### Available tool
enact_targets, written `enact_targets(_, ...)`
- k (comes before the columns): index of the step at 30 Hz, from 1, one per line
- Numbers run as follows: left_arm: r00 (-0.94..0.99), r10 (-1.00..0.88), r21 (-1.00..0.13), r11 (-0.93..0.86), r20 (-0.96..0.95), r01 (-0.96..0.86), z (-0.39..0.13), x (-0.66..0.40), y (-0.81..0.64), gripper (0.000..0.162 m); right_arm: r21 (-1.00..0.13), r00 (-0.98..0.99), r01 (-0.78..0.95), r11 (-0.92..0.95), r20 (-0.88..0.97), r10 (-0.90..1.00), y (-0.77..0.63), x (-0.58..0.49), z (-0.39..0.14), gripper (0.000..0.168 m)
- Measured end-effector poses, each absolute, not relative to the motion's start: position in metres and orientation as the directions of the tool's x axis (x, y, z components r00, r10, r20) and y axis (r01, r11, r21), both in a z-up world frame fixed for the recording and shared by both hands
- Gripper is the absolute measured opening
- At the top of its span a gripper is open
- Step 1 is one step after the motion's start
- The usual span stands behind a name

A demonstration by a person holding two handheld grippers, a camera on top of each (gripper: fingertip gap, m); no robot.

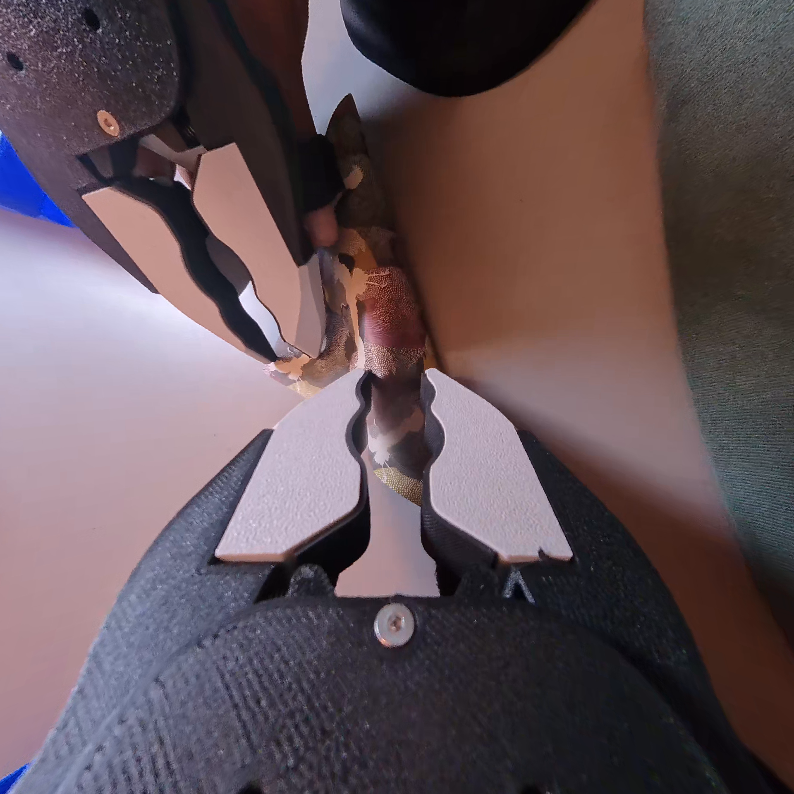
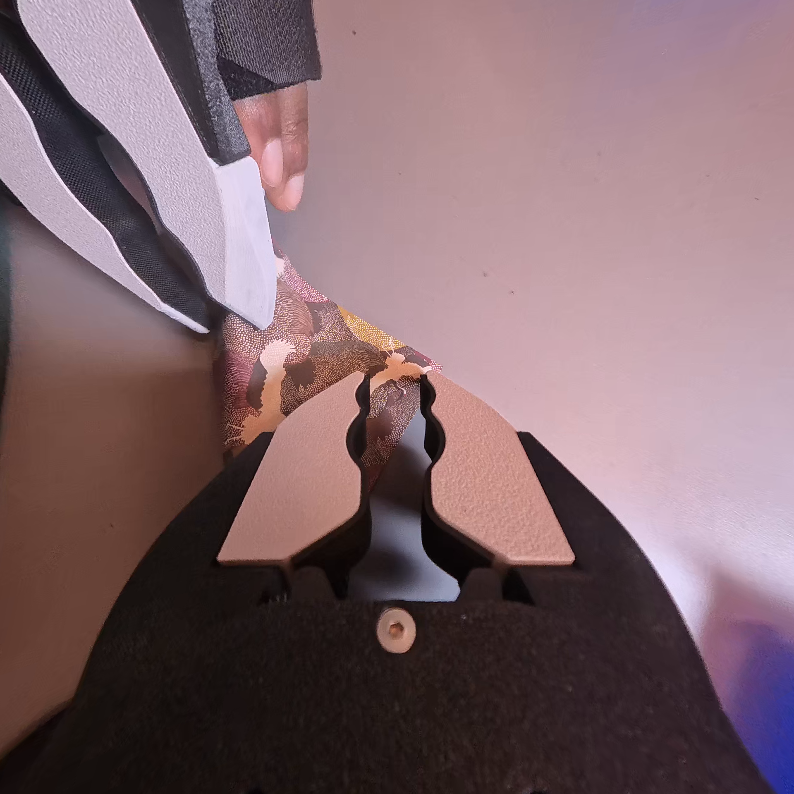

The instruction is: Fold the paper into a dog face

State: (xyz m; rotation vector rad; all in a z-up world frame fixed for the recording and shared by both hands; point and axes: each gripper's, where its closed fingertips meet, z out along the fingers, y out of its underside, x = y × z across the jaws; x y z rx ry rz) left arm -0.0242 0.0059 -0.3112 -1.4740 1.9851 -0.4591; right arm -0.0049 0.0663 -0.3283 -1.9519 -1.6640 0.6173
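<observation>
The paper (image 1: 386, 326) is a folded sheet with a dark floral print, lying on the white table (image 1: 107, 386). My left gripper (image 1: 397, 376) is slightly open, its tips down on the near part of the paper, which shows through the gap. My right gripper (image 1: 294, 354) comes in from the upper left, tips on the paper's left edge. In the right wrist view the paper (image 2: 326, 365) lies under my right gripper (image 2: 395, 377), whose jaws stand a little apart over it. The left gripper (image 2: 234, 326) presses on the paper's far corner.
A person's fingers (image 2: 283, 163) in a dark sleeve hold the left gripper. Grey-green cloth (image 1: 730, 258) fills the right side of the left wrist view, and a black rounded object (image 1: 451, 43) sits at the top. Something blue (image 1: 21, 184) shows at the left. From either gripper's tips it is about 15 cm to the black rounded object (image 1: 451, 43).
</observation>
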Motion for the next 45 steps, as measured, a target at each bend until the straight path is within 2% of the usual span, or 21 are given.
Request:
enact_targets(8,-0.181,-0.935,-0.596,0.335,-0.304,-0.73,-0.31,-0.025,0.005,0.02,-0.63,0.139,0.769,-0.112,-0.006,0.99,0.065,-0.005,-0.328,0.021)
enact_targets(22,-0.161,-0.959,-0.637,0.275,-0.232,-0.72,-0.313,-0.025,0.004,0.022,-0.622,0.166,0.769,-0.148,-0.029,0.986,0.065,-0.004,-0.328,0.022)
enact_targets(27,-0.135,-0.98,-0.684,0.197,-0.144,-0.703,-0.312,-0.023,0.003,0.031,-0.62,0.176,0.768,-0.161,-0.036,0.984,0.066,-0.004,-0.328,0.022)
enact_targets(37,-0.136,-0.983,-0.67,0.181,-0.12,-0.72,-0.318,-0.025,0.003,0.039,-0.617,0.188,0.767,-0.176,-0.046,0.981,0.066,-0.003,-0.328,0.026)
enact_targets(45,-0.102,-0.989,-0.67,0.145,-0.103,-0.728,-0.324,-0.024,0.01,0.051,-0.62,0.191,0.762,-0.186,-0.06,0.98,0.065,-0.003,-0.328,0.029)
